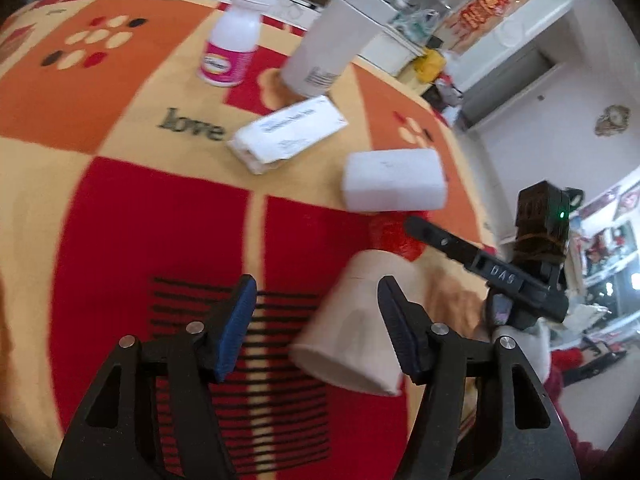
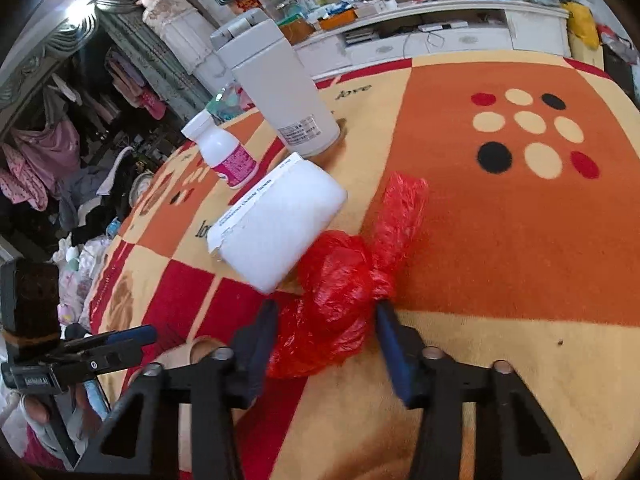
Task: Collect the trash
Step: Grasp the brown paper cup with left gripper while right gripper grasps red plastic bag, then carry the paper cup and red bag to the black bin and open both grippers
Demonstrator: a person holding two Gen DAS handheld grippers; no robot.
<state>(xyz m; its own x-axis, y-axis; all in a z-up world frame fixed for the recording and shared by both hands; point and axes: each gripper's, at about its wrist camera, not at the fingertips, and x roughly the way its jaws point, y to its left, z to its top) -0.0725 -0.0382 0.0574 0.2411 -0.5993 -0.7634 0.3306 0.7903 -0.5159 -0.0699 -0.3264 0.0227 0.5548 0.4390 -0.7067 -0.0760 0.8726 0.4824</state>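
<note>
A white paper cup [image 1: 352, 328] lies on its side on the patterned blanket [image 1: 120, 216], its mouth toward me. My left gripper [image 1: 316, 320] is open, its right finger over the cup and its left finger beside it. A knotted red plastic bag [image 2: 340, 284] lies between the open fingers of my right gripper [image 2: 326, 344]; the bag also shows in the left wrist view [image 1: 394, 236]. A white foam block [image 1: 394, 180] and a flat white carton [image 1: 288, 134] lie behind. The right gripper shows in the left wrist view [image 1: 416, 224].
A tall white canister [image 1: 332, 36] and a white bottle with a pink label [image 1: 232, 48] stand at the back of the blanket. The blanket's edge drops off at the right [image 1: 472, 184]. Cluttered shelves and clothes surround the surface.
</note>
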